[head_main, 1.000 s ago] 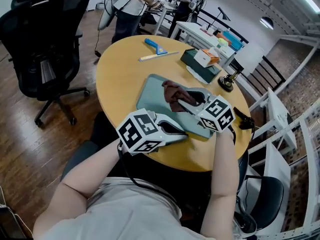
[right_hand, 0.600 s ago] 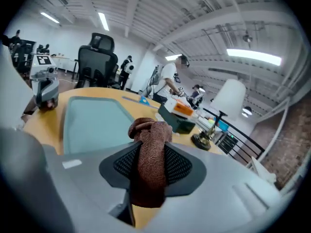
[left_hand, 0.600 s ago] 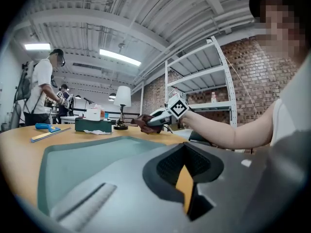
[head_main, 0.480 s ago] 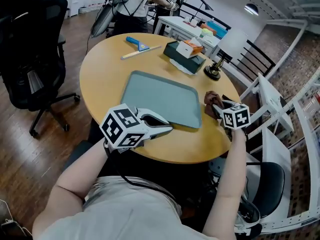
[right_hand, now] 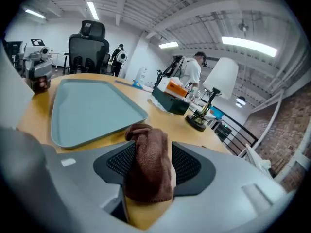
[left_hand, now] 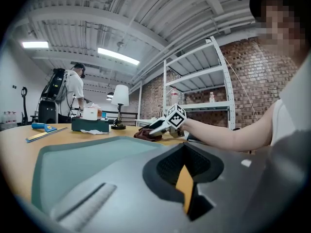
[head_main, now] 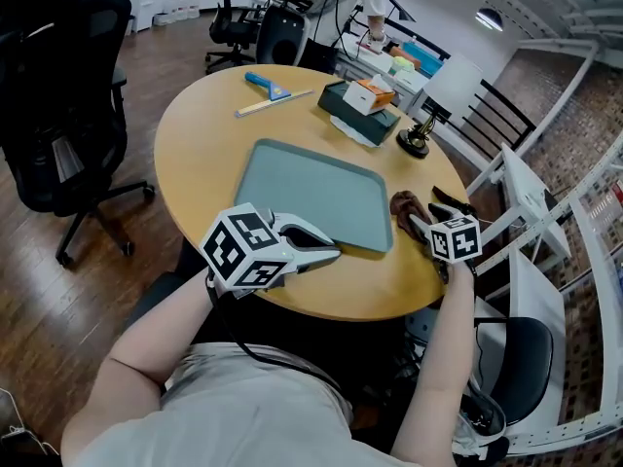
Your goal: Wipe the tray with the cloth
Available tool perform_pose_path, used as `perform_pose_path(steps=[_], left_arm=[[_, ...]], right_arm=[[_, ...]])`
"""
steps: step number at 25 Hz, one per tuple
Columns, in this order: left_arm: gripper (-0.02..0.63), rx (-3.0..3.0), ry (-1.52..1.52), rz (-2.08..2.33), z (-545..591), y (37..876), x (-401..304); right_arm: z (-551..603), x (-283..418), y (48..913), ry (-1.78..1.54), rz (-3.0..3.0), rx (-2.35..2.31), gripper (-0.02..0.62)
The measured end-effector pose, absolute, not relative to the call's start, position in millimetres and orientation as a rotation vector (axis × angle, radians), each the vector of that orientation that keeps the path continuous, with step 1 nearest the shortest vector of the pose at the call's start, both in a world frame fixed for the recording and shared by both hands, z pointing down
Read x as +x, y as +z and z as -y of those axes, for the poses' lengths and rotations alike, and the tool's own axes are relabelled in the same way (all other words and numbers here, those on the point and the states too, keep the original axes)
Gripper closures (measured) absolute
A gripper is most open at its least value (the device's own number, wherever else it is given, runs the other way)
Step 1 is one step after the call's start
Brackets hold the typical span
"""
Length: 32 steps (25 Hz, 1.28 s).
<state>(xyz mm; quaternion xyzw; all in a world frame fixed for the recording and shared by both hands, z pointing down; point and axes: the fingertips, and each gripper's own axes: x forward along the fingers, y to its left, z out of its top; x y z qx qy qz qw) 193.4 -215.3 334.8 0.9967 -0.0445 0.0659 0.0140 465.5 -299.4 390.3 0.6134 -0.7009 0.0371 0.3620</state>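
Your right gripper (head_main: 426,212) has swung off the tray (head_main: 311,195) to the bare table (head_main: 200,144) just beside its right edge, taking the cloth (right_hand: 148,166) with it. Its jaws have just been opening: they stand wide, and the brown cloth hangs slack between the pads rather than pinched. Your left gripper (head_main: 329,251) sits at the tray's near edge, its jaws all but together. Only a sliver of tabletop shows between them, and nothing is held.

The wiping looks finished and you seem to be laying the cloth down. Back the right gripper out along its own line and lift gently, because a fold could drag on a pad. Hold the left one steady so the tray doesn't slide.

Only the right gripper view shows the cloth loose in the gap. The left gripper view shows it lying on the table, off the tray. The head view alone gives the whole tray bare, and beyond it the dark green box (head_main: 343,107) and the blue scraper (head_main: 265,84).
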Motion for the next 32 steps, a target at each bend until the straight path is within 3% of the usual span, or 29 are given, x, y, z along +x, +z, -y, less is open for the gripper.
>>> perform_pose_path(steps=[3,6,7,9,10,15,32], left_arm=[[0.284,3.103,0.202,0.154,218,334,192],[0.284,3.096,0.201,0.192,224,335,194],[0.284,3.094,0.203,0.201,227,335,195],[0.284,3.091,0.207,0.214,230,335,198],[0.284,3.090,0.209,0.218,231,336,199],[0.284,3.088,0.207,0.234,231,336,198],[0.284,3.080,0.200,0.276,241,336,198]], right_arm=[[282,427,348,-0.026,1.944,1.594,0.334],[258,333,321,-0.088,2.319,1.408,0.338],[251,307,318,-0.105,2.405,1.359,0.372],[241,270,318,-0.124,2.499,1.308,0.560],[237,256,319,-0.114,2.539,1.283,0.592],[230,214,336,-0.053,2.644,1.173,0.594],[233,220,344,0.023,2.699,1.211,0.595]])
